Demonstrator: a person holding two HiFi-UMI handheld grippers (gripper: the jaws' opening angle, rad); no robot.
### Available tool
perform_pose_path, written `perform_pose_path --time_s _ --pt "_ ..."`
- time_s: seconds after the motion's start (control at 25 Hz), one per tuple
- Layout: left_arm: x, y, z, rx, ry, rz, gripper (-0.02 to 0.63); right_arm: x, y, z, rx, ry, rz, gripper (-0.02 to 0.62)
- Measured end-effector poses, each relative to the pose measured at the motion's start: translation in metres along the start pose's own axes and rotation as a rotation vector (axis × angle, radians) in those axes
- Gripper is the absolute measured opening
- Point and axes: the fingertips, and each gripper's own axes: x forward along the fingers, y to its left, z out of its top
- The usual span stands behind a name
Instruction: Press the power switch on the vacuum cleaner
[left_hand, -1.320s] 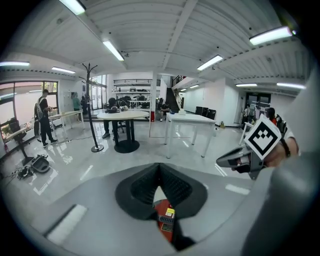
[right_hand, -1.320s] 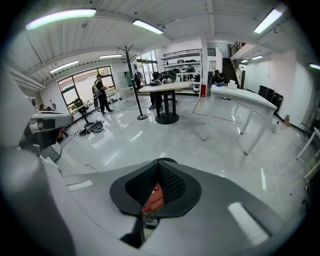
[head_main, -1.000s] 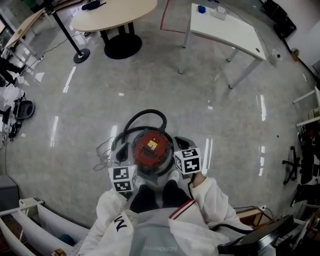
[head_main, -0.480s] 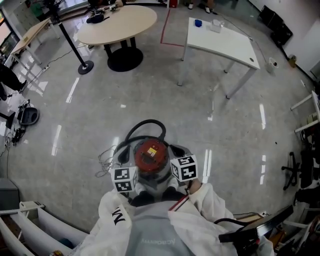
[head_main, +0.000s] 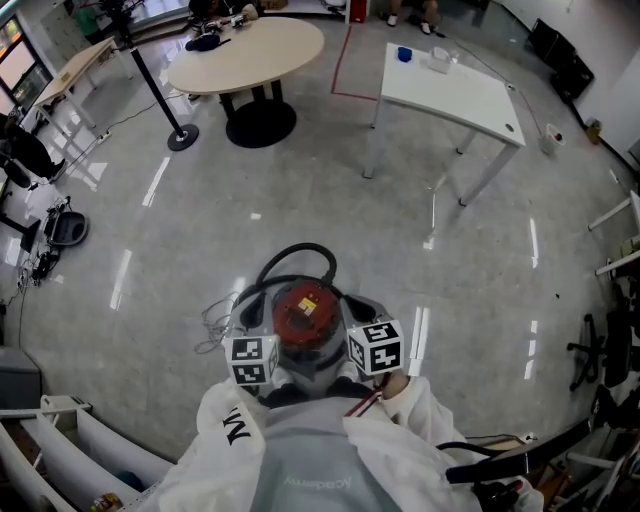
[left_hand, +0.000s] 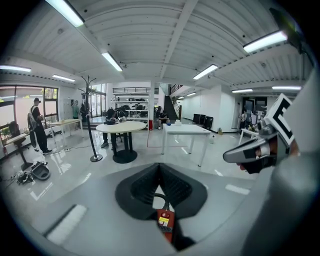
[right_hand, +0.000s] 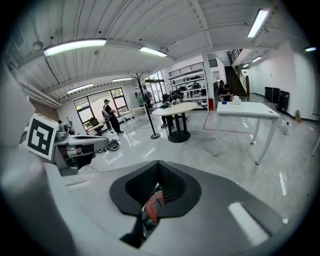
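Note:
The vacuum cleaner (head_main: 303, 312) stands on the floor at my feet. It has a round red top with a small yellow label and a black hose (head_main: 295, 252) looped behind it. I cannot make out its power switch. My left gripper (head_main: 252, 361) hovers over its left side and my right gripper (head_main: 375, 347) over its right side, both pointing forward. In the left gripper view the black pads (left_hand: 145, 187) meet at the tip of the left gripper (left_hand: 160, 167), and the red top (left_hand: 165, 223) shows below them. The right gripper (right_hand: 159, 165) looks the same, with the red top (right_hand: 154, 205) beneath it. Neither holds anything.
A thin cable (head_main: 213, 318) lies left of the vacuum. Farther off stand a round table (head_main: 248, 48), a white rectangular table (head_main: 455, 82) and a pole stand (head_main: 181, 136). White bins (head_main: 55, 430) sit at lower left, office chairs (head_main: 600, 350) at right. People stand far back.
The head view has shifted a little, so the far tables sit lower in the picture. Both grippers stay beside the vacuum, the right one slightly nearer my body.

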Motion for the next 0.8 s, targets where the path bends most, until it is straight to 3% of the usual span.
perform_pose_path --time_s 0.44,0.8 --pt "-0.008 -0.03 -0.013 -0.038 0.017 0.081 0.0 -0.017 -0.021 -0.016 0.0 0.024 0.08 0.0" --pt "-0.015 -0.043 -0.025 -0.039 0.036 0.099 0.0 -0.021 -0.038 -0.02 -0.001 0.031 0.081 0.0"
